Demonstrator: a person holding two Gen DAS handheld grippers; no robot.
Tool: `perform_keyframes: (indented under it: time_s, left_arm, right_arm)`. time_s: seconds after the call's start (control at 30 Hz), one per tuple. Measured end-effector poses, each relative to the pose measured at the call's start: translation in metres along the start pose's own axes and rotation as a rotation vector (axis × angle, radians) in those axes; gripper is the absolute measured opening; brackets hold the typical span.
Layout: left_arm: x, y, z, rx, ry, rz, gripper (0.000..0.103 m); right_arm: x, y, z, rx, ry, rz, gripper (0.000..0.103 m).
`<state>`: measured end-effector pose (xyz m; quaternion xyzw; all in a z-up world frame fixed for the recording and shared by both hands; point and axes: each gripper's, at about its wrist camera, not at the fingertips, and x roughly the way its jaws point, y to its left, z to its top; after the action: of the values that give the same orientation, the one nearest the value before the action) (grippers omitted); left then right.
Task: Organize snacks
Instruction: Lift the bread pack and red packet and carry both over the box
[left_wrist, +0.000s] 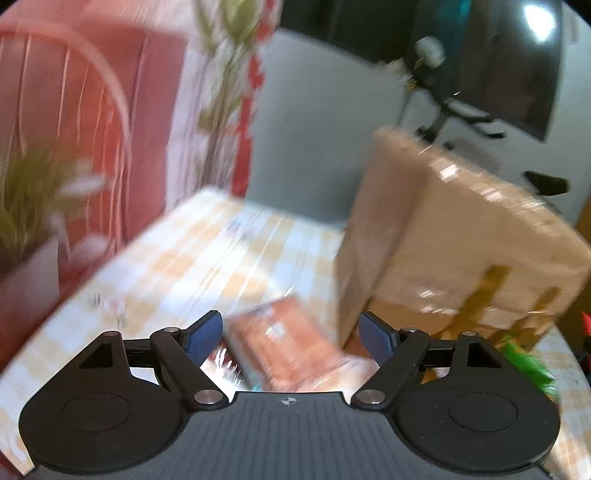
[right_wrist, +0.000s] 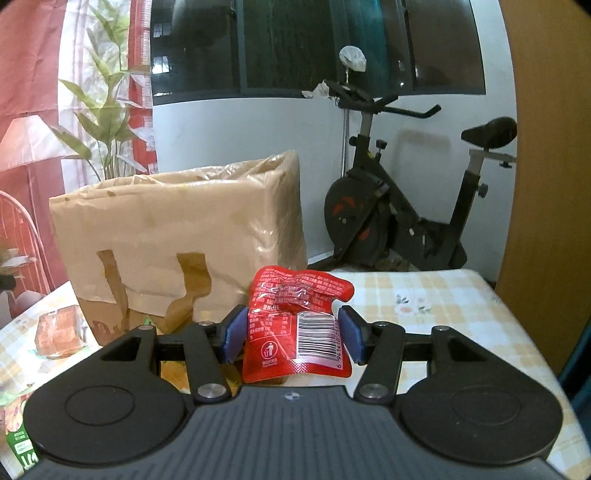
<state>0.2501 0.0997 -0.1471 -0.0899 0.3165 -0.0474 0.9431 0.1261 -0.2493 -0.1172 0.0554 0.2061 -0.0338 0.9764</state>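
Note:
My right gripper is shut on a red snack packet with a barcode, held above the table in front of a tan cardboard box wrapped in plastic. My left gripper is open and empty, just above an orange snack packet lying on the checked tablecloth. The left wrist view is blurred by motion. The box shows to the right in that view. The orange packet also shows at the left in the right wrist view.
A green snack packet lies by the box's base; it also shows at the lower left in the right wrist view. An exercise bike stands behind the table. A plant and red curtain are at the left.

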Motion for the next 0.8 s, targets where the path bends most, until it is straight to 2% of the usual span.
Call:
perform_keyframes:
  time_s: [0.13,0.23,0.4,0.5,0.6,0.8]
  left_arm:
    - [0.028,0.006,0.003,-0.104,0.046,0.011,0.084]
    - [0.05,0.003,0.007,-0.152,0.057,0.057,0.087]
    - [0.083,-0.004,0.005,-0.123,0.112,0.181,0.088]
    - [0.094,-0.006,-0.002,-0.129,0.137,0.18,0.088]
    - [0.094,-0.01,-0.008,-0.089,0.116,0.19,0.09]
    - [0.075,-0.005,-0.01,-0.051,0.088,0.166,0.079]
  right_arm:
    - [0.003,0.001,-0.005,-0.007,0.015,0.004,0.056]
    - [0.006,0.0,-0.008,-0.001,0.025,-0.002,0.056]
    - [0.008,-0.003,-0.01,0.005,0.035,-0.007,0.056]
    - [0.01,-0.005,-0.011,0.013,0.04,-0.01,0.056]
    - [0.012,-0.006,-0.012,0.017,0.048,-0.012,0.056]
    - [0.012,-0.006,-0.012,0.019,0.046,-0.013,0.056]
